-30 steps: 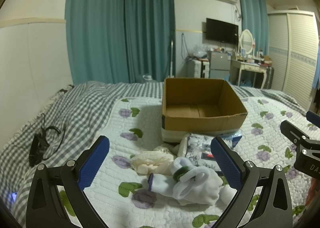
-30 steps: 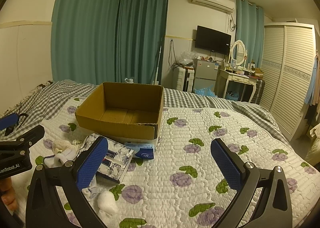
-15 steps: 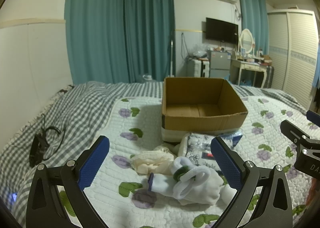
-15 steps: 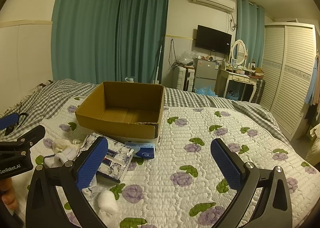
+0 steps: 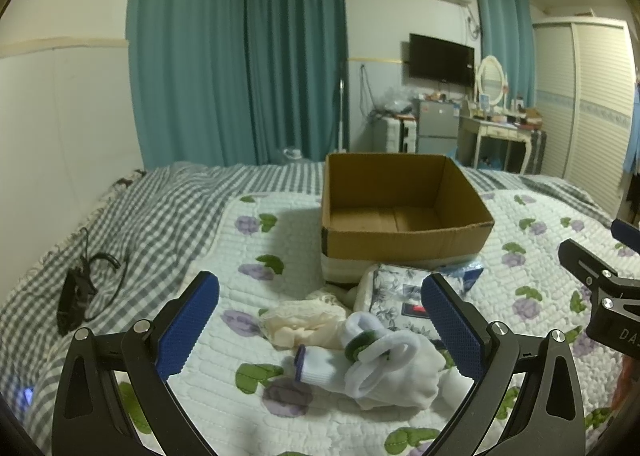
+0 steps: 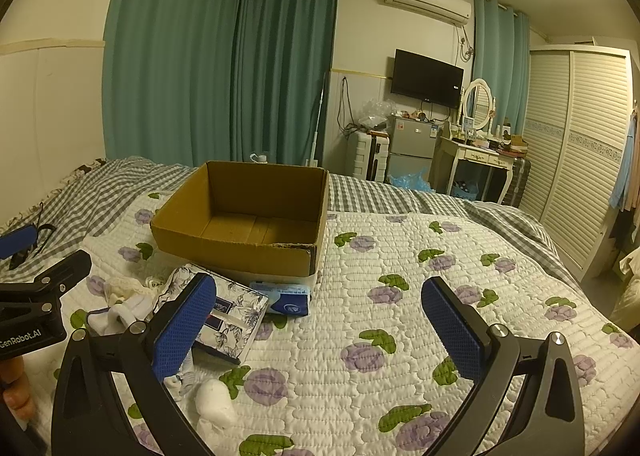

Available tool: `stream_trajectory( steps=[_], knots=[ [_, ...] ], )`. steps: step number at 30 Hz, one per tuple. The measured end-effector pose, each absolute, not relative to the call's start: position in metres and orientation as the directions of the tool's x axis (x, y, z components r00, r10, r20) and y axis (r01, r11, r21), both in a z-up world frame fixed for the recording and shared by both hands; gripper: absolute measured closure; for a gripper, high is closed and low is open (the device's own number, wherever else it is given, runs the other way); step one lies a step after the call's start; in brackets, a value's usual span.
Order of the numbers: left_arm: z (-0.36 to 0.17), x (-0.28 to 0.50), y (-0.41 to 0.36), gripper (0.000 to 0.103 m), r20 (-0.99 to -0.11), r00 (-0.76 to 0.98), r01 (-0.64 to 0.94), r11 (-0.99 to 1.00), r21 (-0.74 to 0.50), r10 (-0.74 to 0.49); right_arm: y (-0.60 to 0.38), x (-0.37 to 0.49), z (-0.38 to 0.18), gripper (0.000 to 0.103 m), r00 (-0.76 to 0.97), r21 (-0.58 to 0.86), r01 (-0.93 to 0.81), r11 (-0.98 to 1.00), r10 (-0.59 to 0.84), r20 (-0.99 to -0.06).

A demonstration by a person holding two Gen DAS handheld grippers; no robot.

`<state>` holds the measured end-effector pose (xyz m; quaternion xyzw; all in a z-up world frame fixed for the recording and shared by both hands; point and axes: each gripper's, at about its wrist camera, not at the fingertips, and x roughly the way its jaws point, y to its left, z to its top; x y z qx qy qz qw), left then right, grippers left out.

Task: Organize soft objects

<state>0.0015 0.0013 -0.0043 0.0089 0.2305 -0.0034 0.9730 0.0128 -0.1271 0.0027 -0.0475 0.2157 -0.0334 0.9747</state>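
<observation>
Nothing has shifted: both the left gripper (image 5: 320, 330) and right gripper (image 6: 320, 330) hover spread apart, the white socks (image 5: 384, 364) at 6 o'clock of the empty cardboard box (image 5: 404, 212) ungrasped, so sorting hasn't begun.

Cardboard box (image 5: 404, 216): on the quilt (image 6: 420, 316), mid-bed (image 5: 160, 216), open side up. Tissue pack (image 6: 224, 312): before the box, touching its near wall. Wipes packet (image 6: 286, 298): just right of the tissue pack, against the box front. Lace cloth (image 5: 300, 318): left of the tissue pack. Sock bundle (image 5: 384, 364): nearest, before the lace cloth. Cable (image 5: 86, 288): far left on the bed, well apart from the rest.
</observation>
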Motion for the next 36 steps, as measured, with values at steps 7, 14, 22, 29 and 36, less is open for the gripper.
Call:
stream_trajectory(
  steps=[7, 14, 22, 29, 36],
  knots=[
    [-0.005, 0.002, -0.001, 0.000, -0.456, 0.890, 0.015, 1.000, 0.020, -0.004, -0.127, 0.012, 0.003, 0.000, 0.904, -0.109, 0.045, 0.993, -0.087, -0.418],
    [0.002, -0.003, -0.002, 0.000, -0.476, 0.879, 0.032, 0.999, 0.007, -0.025, -0.125, 0.010, 0.006, 0.000, 0.906, -0.115, 0.041, 0.993, -0.085, -0.415],
    [0.033, -0.018, 0.006, 0.000, -0.564, 0.825, 0.031, 0.999, -0.017, -0.035, -0.114, 0.011, 0.004, 0.000, 0.861, -0.084, -0.057, 0.995, 0.006, -0.509],
    [-0.016, 0.003, 0.012, 0.000, -0.667, 0.745, -0.013, 1.000, 0.010, 0.016, -0.084, 0.030, -0.055, 0.000, 0.714, -0.142, -0.193, 0.971, 0.040, -0.699],
    [-0.061, 0.016, 0.003, 0.001, -0.745, 0.667, 0.022, 0.999, 0.042, 0.016, -0.082, 0.062, -0.120, 0.021, 0.564, -0.112, -0.223, 0.968, 0.035, -0.825]
  ],
)
